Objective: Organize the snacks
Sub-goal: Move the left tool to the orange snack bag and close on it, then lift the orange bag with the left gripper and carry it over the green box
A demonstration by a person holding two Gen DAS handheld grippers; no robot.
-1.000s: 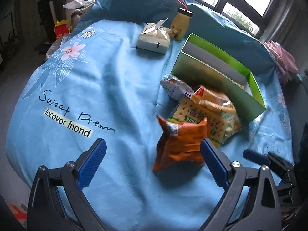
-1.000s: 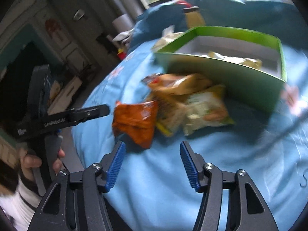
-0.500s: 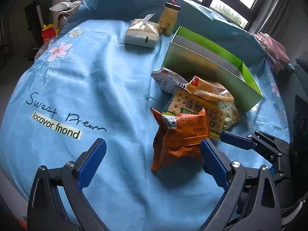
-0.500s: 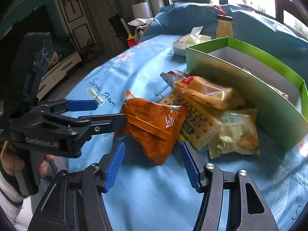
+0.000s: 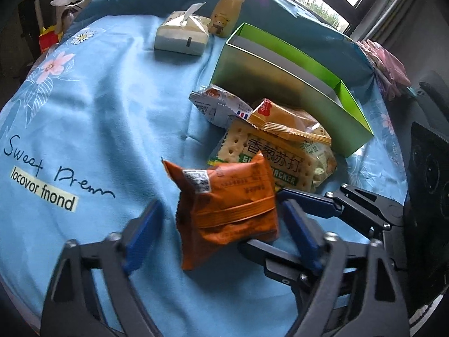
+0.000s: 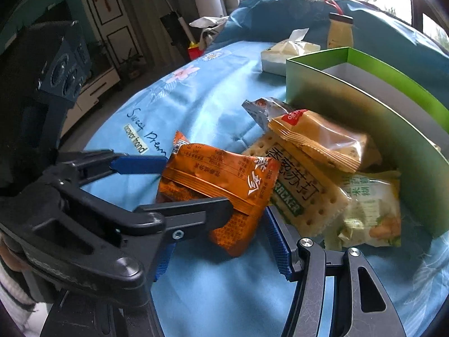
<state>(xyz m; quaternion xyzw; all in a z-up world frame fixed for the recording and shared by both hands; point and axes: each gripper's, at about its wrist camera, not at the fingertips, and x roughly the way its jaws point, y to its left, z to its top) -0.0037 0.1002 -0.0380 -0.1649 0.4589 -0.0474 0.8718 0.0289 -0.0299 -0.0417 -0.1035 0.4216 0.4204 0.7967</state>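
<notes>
**Both grippers closing in on the orange snack packet**

The left gripper is closing its jaws around the orange packet, which is lying between them on the blue bedspread; the blurred pads are not yet pressing on it. The right gripper is holding its jaws apart at a middling width, with the same packet's lower corner sitting between them and untouched. Just beyond the jaws, a cracker pack is lying under a yellow packet, with a silver packet to their far side and a pale green packet beside them. Farther off, the green box is standing open, and behind it are a tissue pack and a small bottle.
</notes>
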